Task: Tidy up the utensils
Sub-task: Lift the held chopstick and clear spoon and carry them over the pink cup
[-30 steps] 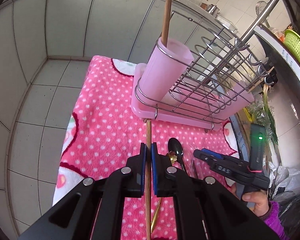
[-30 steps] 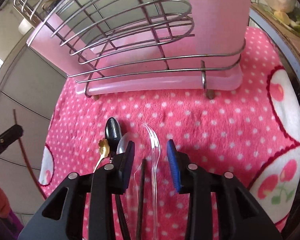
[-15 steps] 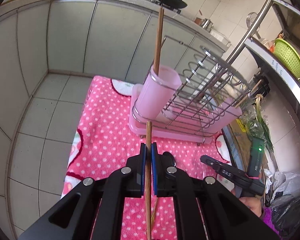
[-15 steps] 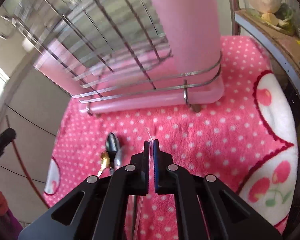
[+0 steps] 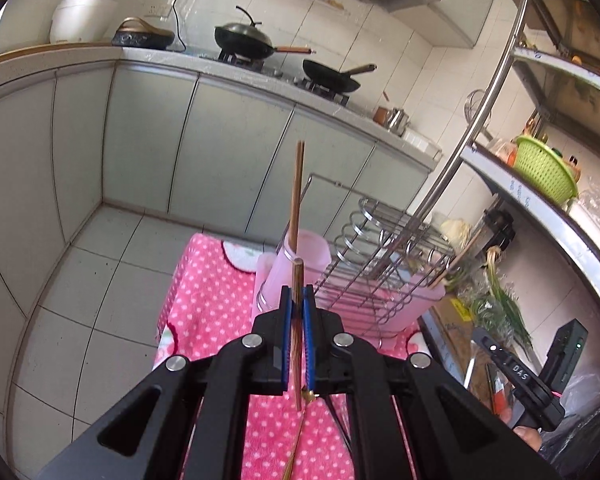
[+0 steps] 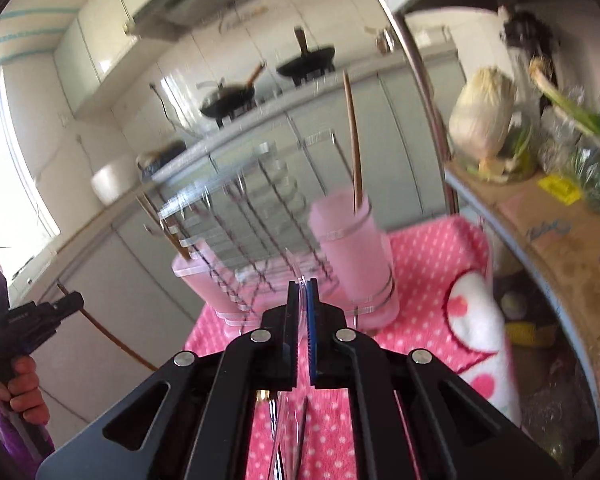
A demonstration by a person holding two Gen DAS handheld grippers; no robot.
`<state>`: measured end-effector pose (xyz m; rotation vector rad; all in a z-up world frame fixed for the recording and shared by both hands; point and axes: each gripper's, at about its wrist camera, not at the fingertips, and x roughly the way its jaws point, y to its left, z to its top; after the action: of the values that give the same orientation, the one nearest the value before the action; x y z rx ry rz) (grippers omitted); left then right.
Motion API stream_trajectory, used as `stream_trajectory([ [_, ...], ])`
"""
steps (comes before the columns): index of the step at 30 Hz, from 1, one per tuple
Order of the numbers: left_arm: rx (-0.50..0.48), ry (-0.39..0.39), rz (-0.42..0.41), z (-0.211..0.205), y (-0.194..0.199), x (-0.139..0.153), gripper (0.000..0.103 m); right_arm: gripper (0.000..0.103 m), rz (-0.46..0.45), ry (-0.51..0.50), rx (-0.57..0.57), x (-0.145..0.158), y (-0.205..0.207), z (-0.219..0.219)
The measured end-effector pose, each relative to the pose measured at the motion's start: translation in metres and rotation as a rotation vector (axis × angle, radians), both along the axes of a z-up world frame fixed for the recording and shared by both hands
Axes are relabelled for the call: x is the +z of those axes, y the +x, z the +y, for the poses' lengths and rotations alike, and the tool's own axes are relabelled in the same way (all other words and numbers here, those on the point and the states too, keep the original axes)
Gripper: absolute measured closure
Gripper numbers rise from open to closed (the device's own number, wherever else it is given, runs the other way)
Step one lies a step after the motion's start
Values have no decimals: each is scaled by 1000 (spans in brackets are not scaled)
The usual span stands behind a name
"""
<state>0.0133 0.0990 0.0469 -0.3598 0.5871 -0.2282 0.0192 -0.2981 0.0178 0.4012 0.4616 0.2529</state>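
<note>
My left gripper (image 5: 297, 300) is shut on a wooden chopstick (image 5: 298, 280), raised above the pink dotted cloth (image 5: 204, 304). Ahead stands a pink utensil cup (image 5: 300, 268) in a wire dish rack (image 5: 380, 264), with another chopstick (image 5: 296, 200) upright in it. My right gripper (image 6: 303, 300) is shut on a clear plastic utensil (image 6: 288, 432), lifted and facing the cup (image 6: 352, 256) with its chopstick (image 6: 354, 152). The left gripper (image 6: 40, 316) with its chopstick shows at the left of the right wrist view. A gold spoon handle (image 5: 300, 432) lies on the cloth below.
Grey kitchen cabinets (image 5: 220, 140) and a counter with pans (image 5: 332, 76) lie beyond. A steel shelf pole (image 5: 472, 140) rises right of the rack. A shelf at right holds a green basket (image 5: 544, 172), cabbage (image 6: 484, 116) and greens. Tiled floor (image 5: 80, 288) lies at left.
Both grippers have lifted and tilted up away from the cloth. The right gripper closed on the clear plastic utensil and raised it. The left still holds its chopstick.
</note>
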Motion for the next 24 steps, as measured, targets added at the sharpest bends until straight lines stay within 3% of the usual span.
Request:
stream_trajectory([
  [10, 45, -20, -118, 12, -13, 46, 98, 99, -314, -77, -98, 64, -18, 3],
  [24, 85, -44, -279, 21, 1, 112, 98, 99, -525, -114, -162, 114, 6, 2],
])
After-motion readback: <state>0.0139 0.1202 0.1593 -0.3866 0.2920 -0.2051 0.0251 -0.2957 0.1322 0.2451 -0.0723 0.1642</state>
